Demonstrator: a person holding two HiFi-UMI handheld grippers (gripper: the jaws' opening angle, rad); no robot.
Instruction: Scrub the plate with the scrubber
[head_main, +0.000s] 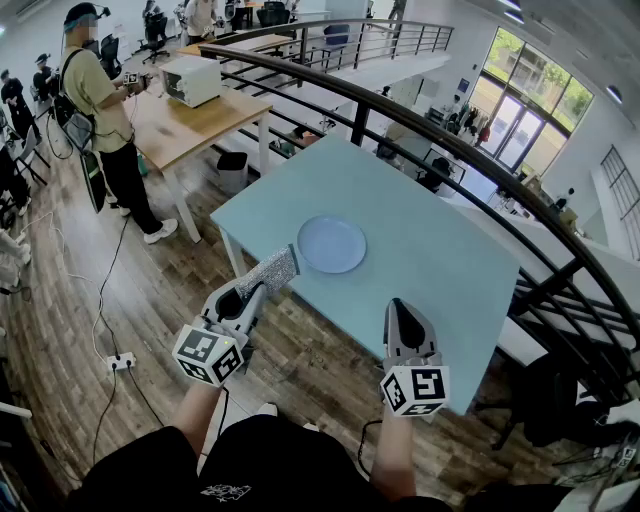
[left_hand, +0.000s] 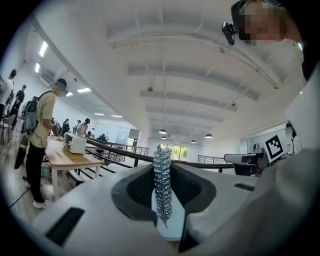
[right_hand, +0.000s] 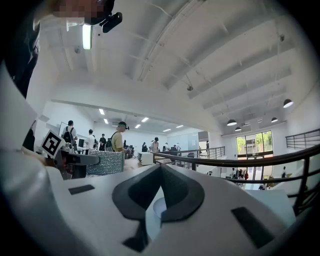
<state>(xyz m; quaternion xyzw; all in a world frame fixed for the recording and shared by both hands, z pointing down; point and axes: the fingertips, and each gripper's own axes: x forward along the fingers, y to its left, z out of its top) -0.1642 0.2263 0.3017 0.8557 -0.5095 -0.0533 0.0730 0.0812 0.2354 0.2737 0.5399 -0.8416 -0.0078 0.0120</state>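
Observation:
A pale blue plate lies near the middle of the light blue table. My left gripper is shut on a silver mesh scrubber, which sticks out from the jaws just left of the plate, near the table's front-left edge. In the left gripper view the scrubber stands edge-on between the closed jaws. My right gripper is shut and empty, held low at the table's front edge, right of the plate. Through its jaw notch the plate shows as a pale sliver, with the scrubber at left.
A black railing curves behind the table. A wooden table with a white appliance stands at back left, with a person beside it. A power strip and cables lie on the wood floor at left.

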